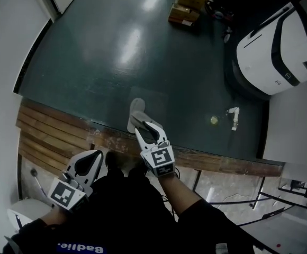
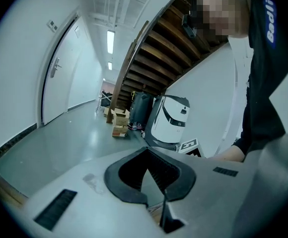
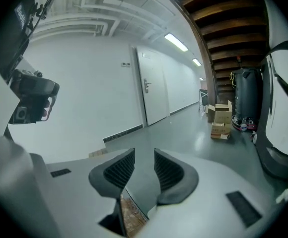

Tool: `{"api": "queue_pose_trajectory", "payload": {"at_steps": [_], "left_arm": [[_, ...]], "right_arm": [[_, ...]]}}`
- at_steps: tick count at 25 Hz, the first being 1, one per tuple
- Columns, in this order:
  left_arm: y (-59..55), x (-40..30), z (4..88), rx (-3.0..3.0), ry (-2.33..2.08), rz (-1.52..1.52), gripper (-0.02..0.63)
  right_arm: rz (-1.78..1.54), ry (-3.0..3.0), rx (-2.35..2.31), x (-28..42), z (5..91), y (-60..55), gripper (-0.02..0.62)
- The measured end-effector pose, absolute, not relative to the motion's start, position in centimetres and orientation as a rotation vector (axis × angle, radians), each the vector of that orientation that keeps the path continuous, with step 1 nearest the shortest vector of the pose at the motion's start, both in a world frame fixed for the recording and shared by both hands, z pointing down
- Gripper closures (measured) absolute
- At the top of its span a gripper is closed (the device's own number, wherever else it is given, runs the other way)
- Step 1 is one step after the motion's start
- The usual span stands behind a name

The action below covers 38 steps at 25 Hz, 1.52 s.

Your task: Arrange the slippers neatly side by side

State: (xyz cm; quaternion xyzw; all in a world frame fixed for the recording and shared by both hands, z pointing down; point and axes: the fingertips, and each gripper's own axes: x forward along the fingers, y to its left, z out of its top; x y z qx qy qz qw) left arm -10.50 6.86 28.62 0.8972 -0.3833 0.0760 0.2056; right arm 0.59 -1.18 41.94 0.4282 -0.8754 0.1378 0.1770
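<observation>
– On the dark green floor, just past the edge of the brown wooden step, we see one pale grey slipper. Where's the second?

– We can't find it in any view. So nothing is paired yet, and we'd call the task barely started.

– Grippers?

– The white right gripper reaches over the step edge toward the slipper's near end. Its fingers stand apart with only floor showing between them, so nothing is held. We can't tell if it touches the slipper. The white left gripper hangs back over the step with its fingers together and nothing between them.

– What's left, then?

– As we judge it, grab this slipper, locate its mate, and set the two side by side.

– Containers?

– Tan cardboard boxes are stacked at the far end of the floor, well apart from the slipper. We can't read their contents. None of them looks part of the task.
</observation>
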Motion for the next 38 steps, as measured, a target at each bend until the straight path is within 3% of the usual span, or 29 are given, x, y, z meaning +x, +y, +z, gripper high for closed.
{"api": "queue_pose_trajectory", "payload": {"at_steps": [24, 38], "left_arm": [[2.1, -14.9, 35.1, 2.423, -1.091, 0.309, 0.606], [-4.4, -12.0, 39.8, 2.516, -1.097, 0.351, 0.606]], "right_arm": [[0.294, -2.121, 0.961, 1.5, 58.7, -2.5, 0.495], [0.279, -1.988, 0.840, 3.4, 68.9, -3.9, 0.495]]}}
